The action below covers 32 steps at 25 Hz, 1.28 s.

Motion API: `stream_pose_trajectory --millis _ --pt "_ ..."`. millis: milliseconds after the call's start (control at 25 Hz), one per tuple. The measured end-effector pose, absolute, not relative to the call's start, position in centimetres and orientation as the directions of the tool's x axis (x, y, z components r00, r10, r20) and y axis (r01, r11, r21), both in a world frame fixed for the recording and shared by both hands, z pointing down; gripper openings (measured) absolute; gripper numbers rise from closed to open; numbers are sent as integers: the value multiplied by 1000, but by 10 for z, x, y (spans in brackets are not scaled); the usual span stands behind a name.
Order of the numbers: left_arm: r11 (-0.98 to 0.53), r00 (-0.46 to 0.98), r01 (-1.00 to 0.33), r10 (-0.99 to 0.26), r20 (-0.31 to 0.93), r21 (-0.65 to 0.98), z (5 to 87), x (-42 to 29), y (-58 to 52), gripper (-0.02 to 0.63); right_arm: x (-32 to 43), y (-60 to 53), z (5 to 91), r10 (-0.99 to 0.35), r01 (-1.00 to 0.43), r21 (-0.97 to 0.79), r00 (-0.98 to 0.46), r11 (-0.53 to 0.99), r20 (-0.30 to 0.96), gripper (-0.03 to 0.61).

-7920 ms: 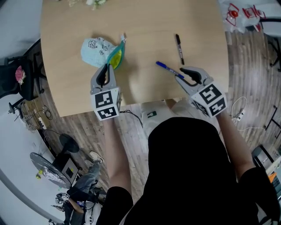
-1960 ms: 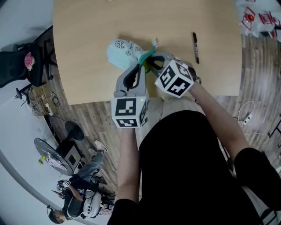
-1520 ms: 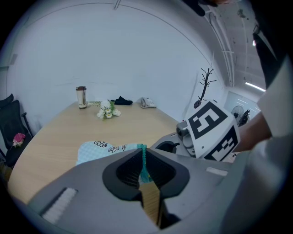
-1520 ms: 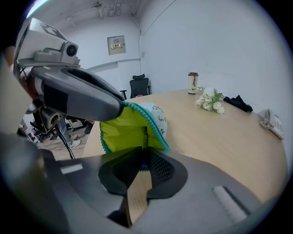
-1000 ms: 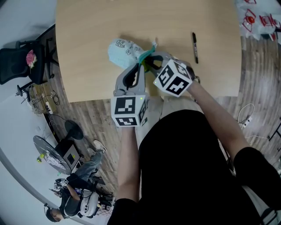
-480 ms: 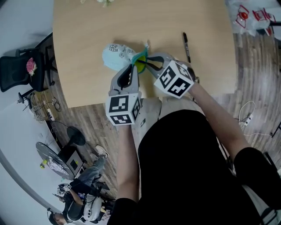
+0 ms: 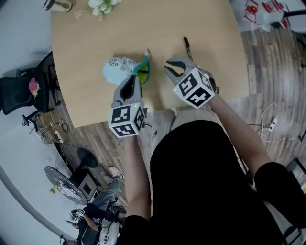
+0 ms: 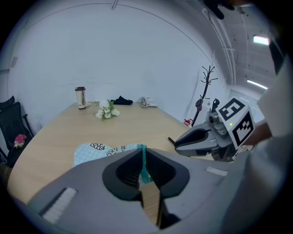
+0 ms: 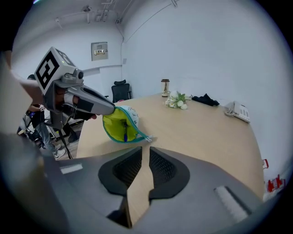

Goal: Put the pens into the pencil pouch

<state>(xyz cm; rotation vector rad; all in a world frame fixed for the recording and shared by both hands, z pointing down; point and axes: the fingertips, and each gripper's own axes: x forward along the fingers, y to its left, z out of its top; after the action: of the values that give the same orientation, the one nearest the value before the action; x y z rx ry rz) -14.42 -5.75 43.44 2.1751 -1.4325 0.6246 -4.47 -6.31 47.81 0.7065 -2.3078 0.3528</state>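
Wooden worktop [image 7: 95, 38] carries a light-blue printed pencil pouch [image 7: 117, 69] with a yellow-green lining and a teal zip. The left gripper [image 7: 137, 79] points down at the pouch's open end. Its fingers [image 8: 130, 164] are closed together on the teal zip edge, which stands pinched between the pads in the left gripper view. The body of the pouch lies beyond and to the left of those fingertips, resting on the worktop. The pouch mouth gapes toward the right gripper [image 7: 168, 66]. In the right gripper view a blue pen [image 9: 124, 132] shows inside the lining, ahead and to the left of the right fingers [image 9: 162, 167]. Those fingers stand slightly apart with a narrow gap, and only bare worktop shows between them; they hold nothing. The right gripper sits just beside the left one, clear of the pouch, with its tips near the zip end but not touching it. A black pen [image 7: 187, 48] lies on the worktop just beyond the right fingertips and slightly to their right, apart from the pouch and from both grippers. Far beyond both sets of fingers, at the back edge of the worktop, stand a small bunch of white flowers [image 7: 101, 5] and a cup [image 7: 57, 5].
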Motion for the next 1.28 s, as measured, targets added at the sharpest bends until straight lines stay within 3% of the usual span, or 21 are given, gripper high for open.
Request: stream_pose_trajectory --millis 560,1280 --pt "-351 339 -930 -716 610 106 438 -138 -67 18 29 -61 497 -468 -714 -37 -496 699 731 48" --pt "-346 327 -933 -705 629 97 441 -137 -65 18 58 -56 540 -432 -783 -68 -411 619 803 48"
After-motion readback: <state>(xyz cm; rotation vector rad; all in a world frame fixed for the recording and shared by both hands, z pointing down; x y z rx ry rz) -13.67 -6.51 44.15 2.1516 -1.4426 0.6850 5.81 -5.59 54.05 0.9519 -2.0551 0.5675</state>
